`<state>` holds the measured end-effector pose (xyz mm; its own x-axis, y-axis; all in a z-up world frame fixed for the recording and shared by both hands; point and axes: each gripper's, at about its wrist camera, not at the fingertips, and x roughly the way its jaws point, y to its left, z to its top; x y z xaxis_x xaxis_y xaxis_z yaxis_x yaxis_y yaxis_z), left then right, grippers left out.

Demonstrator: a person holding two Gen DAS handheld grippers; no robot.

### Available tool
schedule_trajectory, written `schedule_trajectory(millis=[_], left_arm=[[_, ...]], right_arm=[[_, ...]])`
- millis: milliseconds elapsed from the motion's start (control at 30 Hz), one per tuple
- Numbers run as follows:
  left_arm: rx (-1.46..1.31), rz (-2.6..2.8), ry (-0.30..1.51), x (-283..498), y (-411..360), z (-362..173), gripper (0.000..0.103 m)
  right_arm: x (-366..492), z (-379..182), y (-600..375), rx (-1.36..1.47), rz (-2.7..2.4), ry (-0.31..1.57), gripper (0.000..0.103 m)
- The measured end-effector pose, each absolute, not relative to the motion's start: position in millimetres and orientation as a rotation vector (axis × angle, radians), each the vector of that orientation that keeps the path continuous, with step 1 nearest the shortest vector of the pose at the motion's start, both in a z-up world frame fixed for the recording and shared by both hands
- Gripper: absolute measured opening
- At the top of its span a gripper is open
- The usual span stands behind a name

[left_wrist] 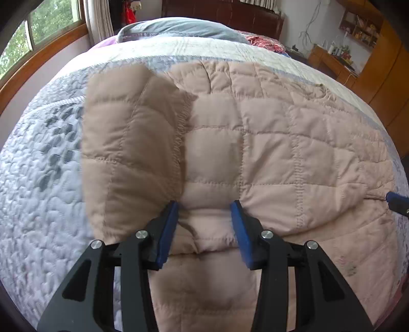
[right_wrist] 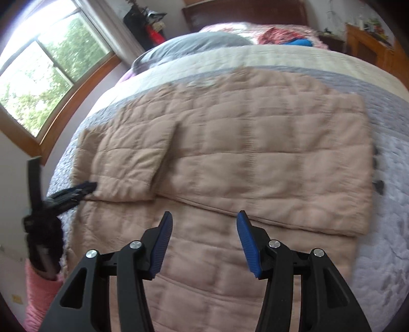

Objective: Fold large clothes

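Nearest in the left wrist view, the left tongs [left_wrist: 206,208] point steeply down at the quilted beige coat [left_wrist: 268,143]. Their blue pads stand apart with a puckered ridge of the coat's fabric between them; whether the pads press on that fabric cannot be told. At 9 o'clock from these tongs a sleeve [left_wrist: 127,143] of the coat lies folded across the body, blurred at its outer edge. At 3 o'clock, at the frame's edge, a blue fingertip of the right tongs [left_wrist: 396,200] sits at the coat's side.

In the right wrist view the right tongs [right_wrist: 203,217] are parted, hovering above the coat with nothing between the pads. Just beyond them a folded edge of the coat runs across the frame from 9 towards 3 o'clock. At 9 o'clock the other tool shows dark and blurred at the sleeve's end, with a pink sleeve [right_wrist: 41,293] of the person below it.

The coat lies spread on the bed [right_wrist: 383,191], over a grey-white quilted cover. Farther, at 12 o'clock, lie a grey pillow [left_wrist: 179,28] and a dark headboard [left_wrist: 230,12]. A window [right_wrist: 46,71] stands at 10 o'clock, wooden furniture [left_wrist: 358,46] at 2 o'clock.
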<state>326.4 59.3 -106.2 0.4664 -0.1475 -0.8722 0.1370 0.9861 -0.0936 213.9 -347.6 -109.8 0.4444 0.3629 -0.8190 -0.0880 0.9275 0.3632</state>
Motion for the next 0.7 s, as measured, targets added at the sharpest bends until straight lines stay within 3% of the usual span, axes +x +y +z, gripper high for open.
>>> schedule_trajectory(millis=[300, 467, 700], left_arm=[[-0.097, -0.22, 1.043, 310.5, 75.8, -84.8, 0.042], [-0.129, -0.225, 0.993, 303.3, 85.5, -66.6, 0.042], [-0.11, -0.171, 0.887, 298.3, 92.8, -37.8, 0.042]], right_arm=[[264.6, -120.3, -299.4, 0.343, 0.38, 1.157, 0.049], [279.1, -131.0, -282.8, 0.343, 0.423, 1.197, 0.012], [254.2, -83.7, -299.5, 0.331, 0.462, 1.045, 0.008]])
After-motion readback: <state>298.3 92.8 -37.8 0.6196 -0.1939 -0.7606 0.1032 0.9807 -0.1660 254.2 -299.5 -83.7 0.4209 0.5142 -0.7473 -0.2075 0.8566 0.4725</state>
